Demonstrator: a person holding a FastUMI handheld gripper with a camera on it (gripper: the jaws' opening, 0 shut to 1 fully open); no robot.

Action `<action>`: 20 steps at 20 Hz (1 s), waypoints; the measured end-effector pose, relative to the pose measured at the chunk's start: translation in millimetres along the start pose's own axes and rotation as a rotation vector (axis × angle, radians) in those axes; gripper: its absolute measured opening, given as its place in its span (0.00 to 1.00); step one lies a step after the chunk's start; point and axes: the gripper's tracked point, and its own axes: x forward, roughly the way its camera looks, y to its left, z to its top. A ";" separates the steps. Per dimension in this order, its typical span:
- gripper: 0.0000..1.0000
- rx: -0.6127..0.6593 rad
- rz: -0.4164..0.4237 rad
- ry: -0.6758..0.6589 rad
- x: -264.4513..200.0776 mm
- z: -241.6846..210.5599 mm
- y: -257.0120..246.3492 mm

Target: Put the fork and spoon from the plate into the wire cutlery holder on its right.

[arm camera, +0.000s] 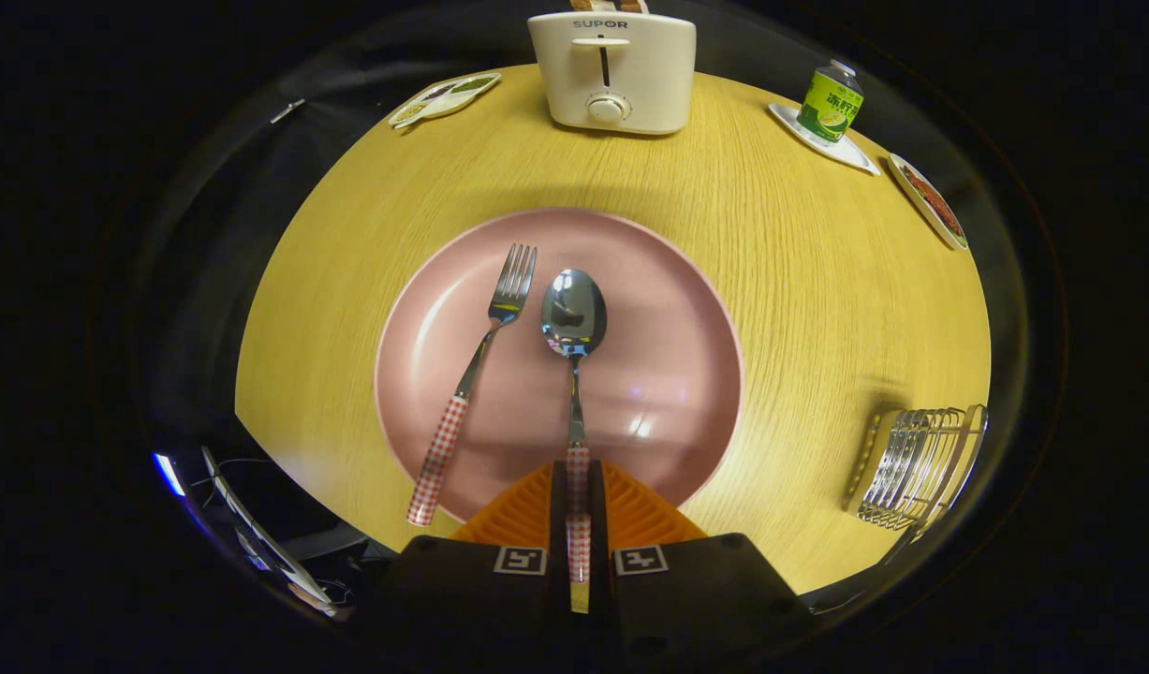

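Note:
A pink plate (672,328) lies on the round wooden table just ahead of me. On it, side by side, are a fork (480,370) and a spoon (574,314), both with red-and-white checked handles pointing toward me. My gripper (579,468) is at the plate's near rim, shut on the spoon's handle, which runs down the narrow gap between both fingers. The spoon's bowl rests on the plate beyond the fingertips. The fork lies free to the left of the fingers. The wire cutlery holder (916,463) stands on the table to the right of the plate.
A white toaster (611,70) stands at the table's far edge beyond the plate. At far right, a green can (830,103) sits on a white tray, with a small dish (930,201) beside it. Another dish (443,98) lies far left.

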 end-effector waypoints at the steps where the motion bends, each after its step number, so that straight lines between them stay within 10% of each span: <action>1: 0.12 0.011 0.005 -0.008 -3.0 1.6 -0.5; 12: 0.12 0.020 0.246 -0.161 -139.3 16.2 -35.3; 20: 0.12 -0.082 0.084 -0.055 -209.4 -20.0 -165.0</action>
